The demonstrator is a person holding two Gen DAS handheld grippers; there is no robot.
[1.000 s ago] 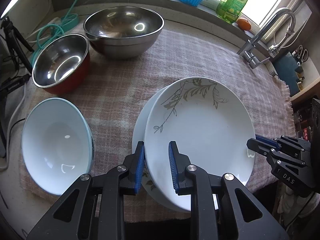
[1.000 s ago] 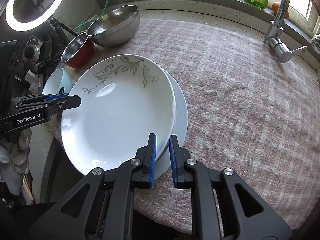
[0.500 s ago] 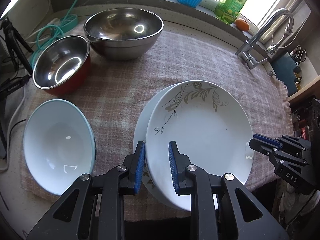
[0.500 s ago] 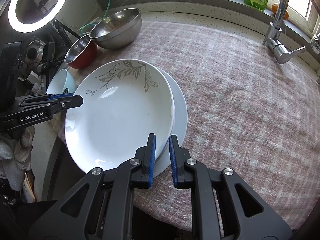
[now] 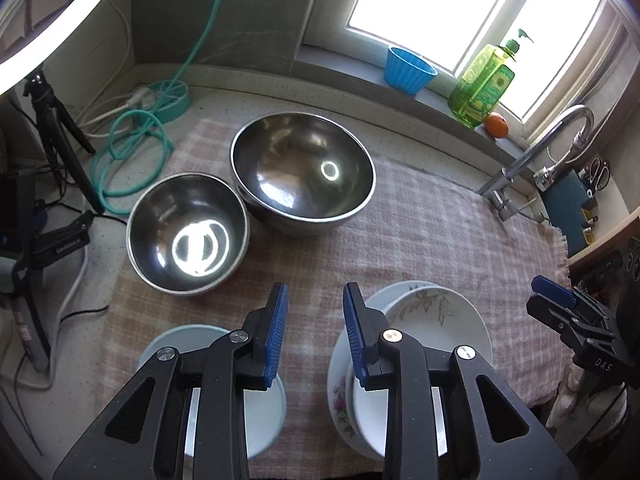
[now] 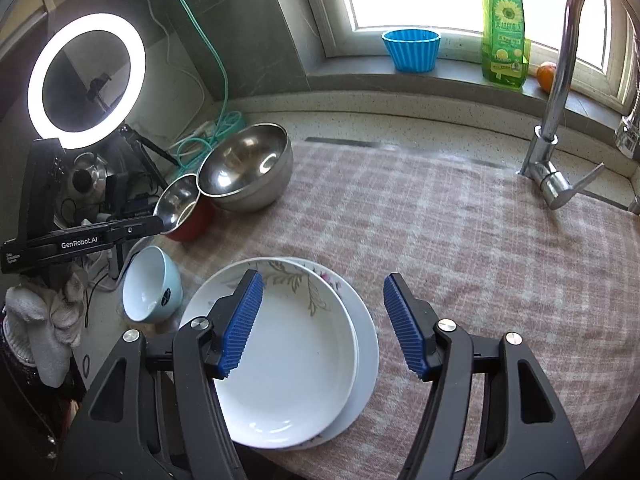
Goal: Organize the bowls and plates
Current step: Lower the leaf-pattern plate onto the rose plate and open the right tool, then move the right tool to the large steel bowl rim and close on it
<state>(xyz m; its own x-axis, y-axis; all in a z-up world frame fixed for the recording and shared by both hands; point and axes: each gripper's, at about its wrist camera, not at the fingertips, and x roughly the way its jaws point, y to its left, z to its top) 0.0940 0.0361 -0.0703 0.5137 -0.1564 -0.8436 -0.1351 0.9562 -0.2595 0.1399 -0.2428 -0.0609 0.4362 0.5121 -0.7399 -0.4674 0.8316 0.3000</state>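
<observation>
A white leaf-patterned plate (image 6: pixel 288 352) lies stacked on a flowered plate (image 6: pixel 366 344) on the checked cloth; the stack also shows in the left wrist view (image 5: pixel 436 320). My right gripper (image 6: pixel 322 324) is open and empty, raised above the stack. My left gripper (image 5: pixel 314 334) is open and empty, raised between the stack and a light blue bowl (image 5: pixel 260 416), which also shows in the right wrist view (image 6: pixel 148 284). A small steel bowl with a red outside (image 5: pixel 188 232) and a large steel bowl (image 5: pixel 304 172) stand behind.
A faucet (image 6: pixel 560 120) stands at the right. A blue cup (image 6: pixel 412 50), a green soap bottle (image 6: pixel 504 36) and an orange (image 6: pixel 546 74) are on the sill. A ring light (image 6: pixel 86 80), tripod and cables are at the left. The cloth (image 6: pixel 460 240) covers the counter.
Both grippers opened, let go of the leaf-patterned plate and pulled up and back. The plate now rests on the flowered plate.
</observation>
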